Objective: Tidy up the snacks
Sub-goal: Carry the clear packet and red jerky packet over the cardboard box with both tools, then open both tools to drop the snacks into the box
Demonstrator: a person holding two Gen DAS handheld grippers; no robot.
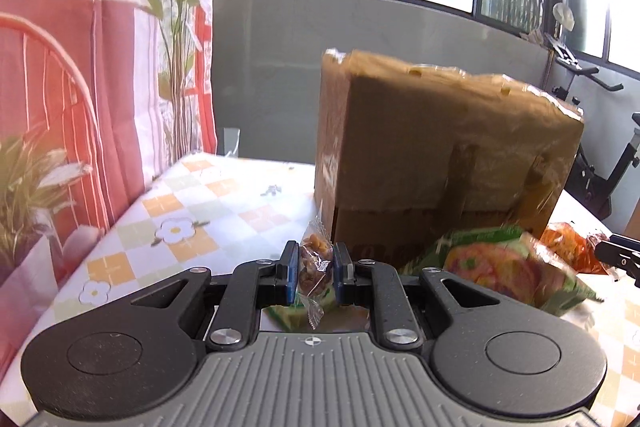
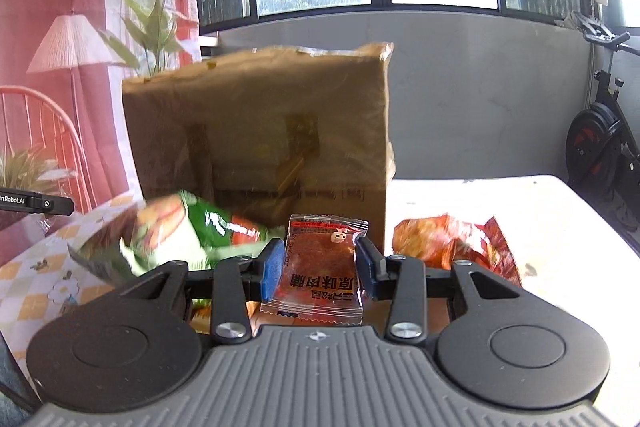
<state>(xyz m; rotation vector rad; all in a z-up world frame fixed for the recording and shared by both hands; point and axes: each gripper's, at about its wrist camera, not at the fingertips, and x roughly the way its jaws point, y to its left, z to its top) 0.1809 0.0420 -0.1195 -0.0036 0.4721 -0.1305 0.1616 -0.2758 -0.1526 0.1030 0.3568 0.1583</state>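
My left gripper [image 1: 315,273] is shut on a small clear packet of brown nut snack [image 1: 314,267], held above the table in front of a tall cardboard box [image 1: 432,147]. My right gripper [image 2: 320,267] is shut on a red clear-edged jerky packet [image 2: 320,267], held in front of the same box [image 2: 260,123]. A green snack bag [image 1: 504,267] lies by the box's base; it also shows in the right wrist view [image 2: 168,231]. An orange-red bag [image 2: 452,243] lies right of the box and shows in the left wrist view too [image 1: 568,247].
The table has a checked flower cloth [image 1: 172,223]. A pink printed curtain [image 1: 80,67] hangs on the left. A grey wall and windows stand behind. An exercise bike [image 2: 604,147] stands at the right, beyond the table edge.
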